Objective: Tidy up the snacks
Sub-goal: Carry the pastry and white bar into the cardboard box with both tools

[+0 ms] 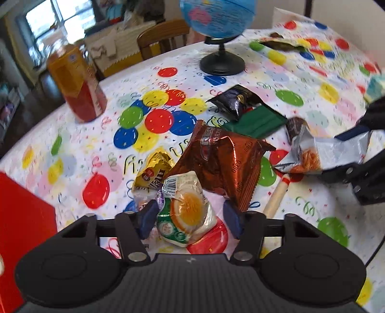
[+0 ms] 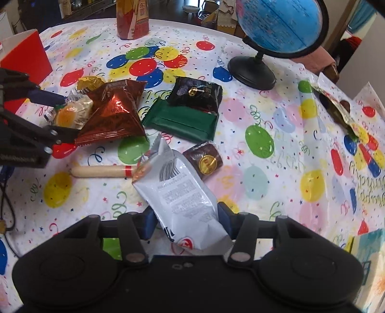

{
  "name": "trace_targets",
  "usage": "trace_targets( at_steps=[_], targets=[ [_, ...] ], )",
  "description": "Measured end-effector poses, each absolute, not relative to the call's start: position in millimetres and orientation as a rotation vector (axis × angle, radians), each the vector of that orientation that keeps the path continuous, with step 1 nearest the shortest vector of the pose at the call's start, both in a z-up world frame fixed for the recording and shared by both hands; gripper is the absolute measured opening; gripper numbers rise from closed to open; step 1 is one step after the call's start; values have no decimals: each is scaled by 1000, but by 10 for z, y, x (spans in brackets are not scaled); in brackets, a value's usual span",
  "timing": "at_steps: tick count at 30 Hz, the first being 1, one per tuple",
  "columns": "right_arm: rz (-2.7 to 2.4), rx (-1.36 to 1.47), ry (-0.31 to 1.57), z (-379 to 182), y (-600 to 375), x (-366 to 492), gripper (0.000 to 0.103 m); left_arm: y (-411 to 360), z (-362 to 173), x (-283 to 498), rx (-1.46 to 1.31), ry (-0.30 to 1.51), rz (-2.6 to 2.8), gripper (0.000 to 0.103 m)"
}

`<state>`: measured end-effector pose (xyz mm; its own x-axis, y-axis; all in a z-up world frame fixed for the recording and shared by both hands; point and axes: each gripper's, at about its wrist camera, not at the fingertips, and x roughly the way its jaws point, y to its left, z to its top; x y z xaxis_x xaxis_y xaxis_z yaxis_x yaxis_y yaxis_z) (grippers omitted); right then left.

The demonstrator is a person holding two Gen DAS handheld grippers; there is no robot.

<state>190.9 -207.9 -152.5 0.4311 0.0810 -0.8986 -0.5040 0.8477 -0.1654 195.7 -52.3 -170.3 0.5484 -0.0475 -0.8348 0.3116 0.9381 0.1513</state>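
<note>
left hand-held gripper (image 1: 190, 218): we straddle the orange-print snack pack (image 1: 186, 211), near pad touching, far pad apart, not yet pinched | right hand-held gripper (image 2: 186, 222): we pinch the silver packet (image 2: 182, 192), long axis running away up-left | room: brown bag (image 1: 223, 159) crowds our left; red box (image 1: 21, 228) near, surface (image 2: 264, 120) open rightward

Readable print — little of it

"OREO" stands on the brown foil packet (image 2: 113, 113); the tall red-and-gold carton (image 2: 132, 18) bears Chinese characters, perhaps "东" at the top — the white pouch's (image 2: 182, 192) fine print is too small to read.
</note>
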Motion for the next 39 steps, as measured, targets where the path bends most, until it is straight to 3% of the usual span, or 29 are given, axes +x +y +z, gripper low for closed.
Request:
trace_targets(
  at_steps=[5, 8, 28, 39],
  targets=[
    [384, -395, 1097, -1507, -2092, 1832, 48, -593, -1737, 1934, 349, 948, -212, 40],
    [372, -356, 1103, -1495, -2123, 1780, 42, -596, -1735, 1941, 347, 954, -221, 38],
    [330, -87, 1091, -1233, -2190, 1059, 38, -218, -1392, 1299, 162, 1035, -192, 37],
    [378, -121, 1009, -745, -1841, 703, 38, 169, -829, 860, 71, 930, -148, 37]
  ],
)
